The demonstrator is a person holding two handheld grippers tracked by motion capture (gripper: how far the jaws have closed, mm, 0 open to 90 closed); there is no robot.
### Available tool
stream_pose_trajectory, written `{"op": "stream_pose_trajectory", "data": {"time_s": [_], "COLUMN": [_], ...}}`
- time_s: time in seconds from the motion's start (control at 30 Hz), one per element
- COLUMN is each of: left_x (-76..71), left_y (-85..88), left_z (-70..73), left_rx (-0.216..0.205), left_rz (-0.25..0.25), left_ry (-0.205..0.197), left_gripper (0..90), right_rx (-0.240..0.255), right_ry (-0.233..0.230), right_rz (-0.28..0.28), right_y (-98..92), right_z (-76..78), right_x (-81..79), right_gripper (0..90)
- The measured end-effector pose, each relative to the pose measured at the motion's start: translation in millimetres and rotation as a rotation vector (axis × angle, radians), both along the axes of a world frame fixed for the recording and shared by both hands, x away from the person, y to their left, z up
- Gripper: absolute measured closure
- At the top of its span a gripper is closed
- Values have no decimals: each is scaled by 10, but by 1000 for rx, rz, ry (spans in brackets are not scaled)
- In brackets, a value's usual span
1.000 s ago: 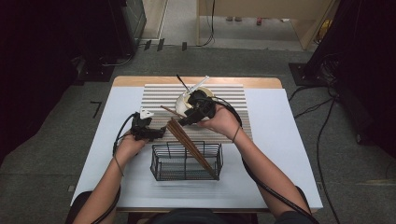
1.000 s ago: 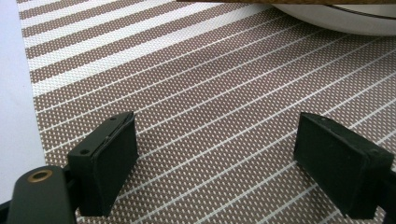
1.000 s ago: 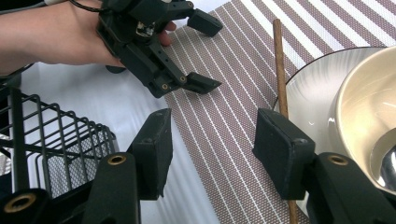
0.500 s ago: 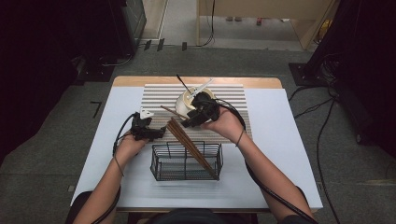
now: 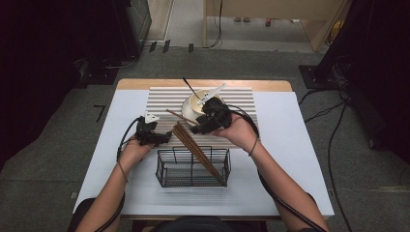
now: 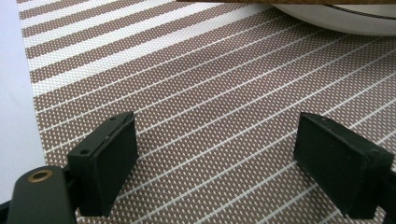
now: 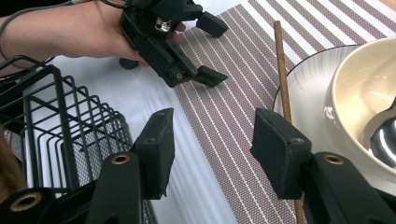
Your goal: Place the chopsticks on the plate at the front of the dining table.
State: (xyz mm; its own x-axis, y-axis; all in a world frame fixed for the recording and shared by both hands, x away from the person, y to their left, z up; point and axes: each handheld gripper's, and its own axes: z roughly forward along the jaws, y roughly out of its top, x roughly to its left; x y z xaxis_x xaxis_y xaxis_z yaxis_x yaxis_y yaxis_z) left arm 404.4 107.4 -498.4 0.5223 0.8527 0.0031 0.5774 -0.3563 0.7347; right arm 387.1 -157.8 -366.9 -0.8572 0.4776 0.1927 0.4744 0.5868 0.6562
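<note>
Striped matting [image 5: 159,99] is spread across the far half of the white table [image 5: 295,145]. On it a cream bowl [image 5: 193,105] is set on a plate [image 7: 303,74], with a spoon [image 7: 385,135] inside (a white utensil juts over the rim). A single chopstick [image 7: 282,70] is laid against the plate's edge. Just beside the mat, a black wire basket [image 5: 193,169] is placed, with a chopstick bundle [image 5: 196,150] leaned in it. The left gripper [image 6: 224,154] is held spread over the mat, grasping nothing. The right gripper [image 7: 212,149] is likewise parted and empty, between basket and plate.
</note>
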Motion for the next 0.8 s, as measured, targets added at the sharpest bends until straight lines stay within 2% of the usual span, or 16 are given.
{"op": "stream_pose_trajectory", "data": {"time_s": [0.8], "left_x": [-1], "left_y": [0], "left_z": [0], "left_rx": [1], "left_rz": [-1], "left_ry": [0], "left_gripper": [140], "right_rx": [35], "right_ry": [-19], "right_rz": [-8], "right_y": [-186], "right_z": [102], "right_x": [-230], "right_gripper": [507]}}
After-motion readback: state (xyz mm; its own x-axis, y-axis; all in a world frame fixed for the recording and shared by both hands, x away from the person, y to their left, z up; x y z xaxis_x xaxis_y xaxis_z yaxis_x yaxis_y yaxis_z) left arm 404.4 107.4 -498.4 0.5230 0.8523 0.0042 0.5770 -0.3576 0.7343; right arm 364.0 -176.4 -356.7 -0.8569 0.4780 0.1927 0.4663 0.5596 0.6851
